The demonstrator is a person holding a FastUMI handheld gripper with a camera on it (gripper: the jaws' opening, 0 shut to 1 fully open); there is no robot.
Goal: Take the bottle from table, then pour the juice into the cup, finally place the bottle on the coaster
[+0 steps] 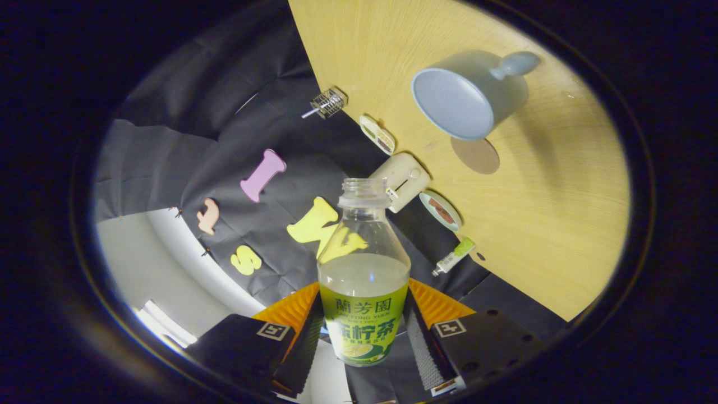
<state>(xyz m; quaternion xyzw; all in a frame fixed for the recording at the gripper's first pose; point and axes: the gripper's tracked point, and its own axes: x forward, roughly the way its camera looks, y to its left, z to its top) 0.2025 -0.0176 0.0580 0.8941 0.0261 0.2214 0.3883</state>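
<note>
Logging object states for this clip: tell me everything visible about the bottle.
The bottle is clear plastic with a green label, uncapped, and holds pale juice up to just above the label. It sits between the gripper jaws, both pressing its labelled body. It is held off the table, its open neck aimed toward the table edge, short of the cup.

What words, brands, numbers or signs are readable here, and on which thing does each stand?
"蘭芳園": green label of the clear plastic juice bottle, clamped in the gripper.
"柠茶": same label, line below.
Small print there, and on the green-capped tube by the wooden table: too small to read.
</note>
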